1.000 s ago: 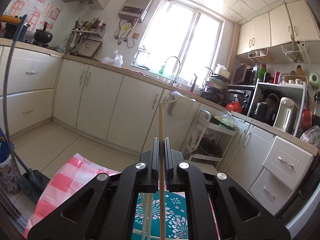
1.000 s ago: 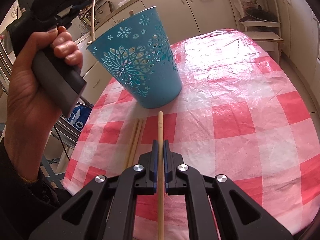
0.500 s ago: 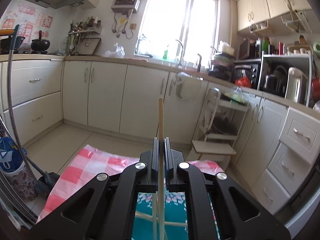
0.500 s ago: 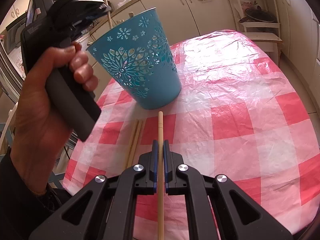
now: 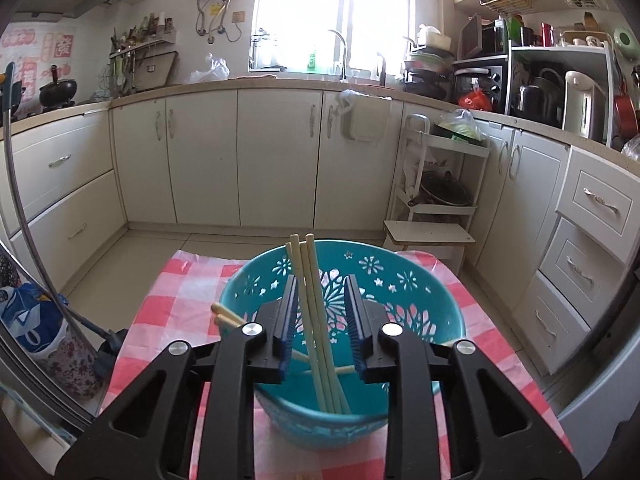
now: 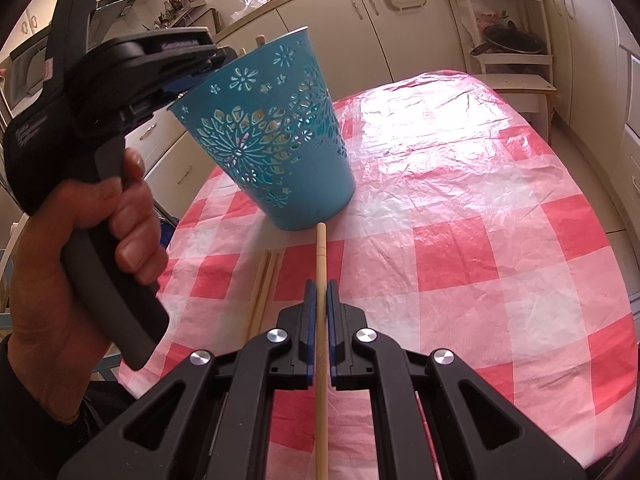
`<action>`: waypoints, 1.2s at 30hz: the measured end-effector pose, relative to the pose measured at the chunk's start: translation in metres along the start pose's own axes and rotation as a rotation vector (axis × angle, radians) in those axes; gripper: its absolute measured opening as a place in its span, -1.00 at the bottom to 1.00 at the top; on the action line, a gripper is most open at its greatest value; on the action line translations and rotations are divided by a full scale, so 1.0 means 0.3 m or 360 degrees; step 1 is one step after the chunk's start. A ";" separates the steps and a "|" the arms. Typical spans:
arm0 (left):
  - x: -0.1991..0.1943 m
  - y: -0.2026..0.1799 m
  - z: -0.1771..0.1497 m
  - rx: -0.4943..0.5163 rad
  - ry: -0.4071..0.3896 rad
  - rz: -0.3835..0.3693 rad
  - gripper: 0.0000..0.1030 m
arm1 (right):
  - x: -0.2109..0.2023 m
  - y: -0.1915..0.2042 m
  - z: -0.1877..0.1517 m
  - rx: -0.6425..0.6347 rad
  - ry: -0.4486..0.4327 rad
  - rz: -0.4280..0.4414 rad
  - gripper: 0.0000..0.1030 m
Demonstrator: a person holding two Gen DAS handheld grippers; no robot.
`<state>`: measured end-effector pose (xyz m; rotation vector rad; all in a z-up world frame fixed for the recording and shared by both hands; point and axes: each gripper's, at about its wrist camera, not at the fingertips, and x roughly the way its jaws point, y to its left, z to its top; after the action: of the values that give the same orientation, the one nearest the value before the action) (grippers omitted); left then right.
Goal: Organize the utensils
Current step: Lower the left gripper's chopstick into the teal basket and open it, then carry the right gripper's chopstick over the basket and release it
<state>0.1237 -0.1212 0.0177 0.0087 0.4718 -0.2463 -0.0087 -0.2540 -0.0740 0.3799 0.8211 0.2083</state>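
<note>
My left hand-held gripper (image 5: 320, 320) has just opened its jaws over the teal bucket (image 5: 436, 316), where several chopsticks (image 5: 316, 320) now stand, none pressed by the pads. My right hand-held gripper (image 6: 319, 320) clamps one chopstick (image 6: 321, 260); two more chopsticks (image 6: 264, 284) lie near the pink-checked table's (image 6: 500, 208) left edge, amid cream kitchen cabinets (image 5: 276, 156).

Left gripper (image 5: 320, 320) over teal cutout bucket (image 5: 420, 320), jaws just been opening, gap either side of pale chopsticks (image 5: 310, 300) standing between them, pads not pressing. Chopsticks lean inside bucket, tips above rim (exact count unclear, about 3). 2 more wooden ends (image 5: 224, 314) poke over left rim. Bucket sits on red-white checked tablecloth (image 5: 160, 320). Beyond: cream cabinets (image 5: 276, 156), bright window (image 5: 320, 12).
</note>
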 end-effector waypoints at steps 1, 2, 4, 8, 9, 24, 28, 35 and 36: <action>-0.010 0.003 -0.001 0.0008 0.0009 -0.0003 -0.49 | -0.003 0.002 0.002 0.0000 -0.0010 0.0000 -0.89; -0.022 0.008 -0.001 0.0013 0.0015 -0.0006 -0.47 | -0.006 0.003 0.003 0.0001 -0.0019 0.0001 -0.89; -0.046 0.015 -0.004 0.0025 0.0013 -0.0004 -0.41 | -0.015 0.007 0.009 -0.0001 -0.0040 0.0011 -0.89; -0.095 0.043 -0.005 0.0045 0.0017 0.0009 -0.34 | -0.028 0.023 0.015 -0.0016 -0.0075 0.0011 -0.89; -0.103 0.050 -0.005 0.0046 0.0019 0.0014 -0.32 | -0.030 0.027 0.015 -0.0015 -0.0077 0.0010 -0.89; -0.252 0.278 -0.080 -0.0119 0.0166 0.0095 0.11 | -0.202 0.171 0.211 -0.0017 -0.0407 0.0182 -0.89; -0.258 0.344 -0.080 -0.0179 0.0178 0.0118 0.13 | -0.202 0.216 0.335 0.0001 -0.0499 0.0226 -0.89; -0.253 0.383 -0.067 -0.0257 0.0198 0.0095 0.17 | -0.086 0.278 0.575 0.0047 -0.0618 0.0168 -0.88; -0.253 0.383 -0.066 -0.0252 0.0198 0.0090 0.18 | -0.070 0.283 0.600 0.0051 -0.0629 0.0147 -0.88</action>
<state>0.0766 0.0092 0.0287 -0.1174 0.6128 -0.1527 0.1086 -0.2280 0.0862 0.4712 0.4188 0.1980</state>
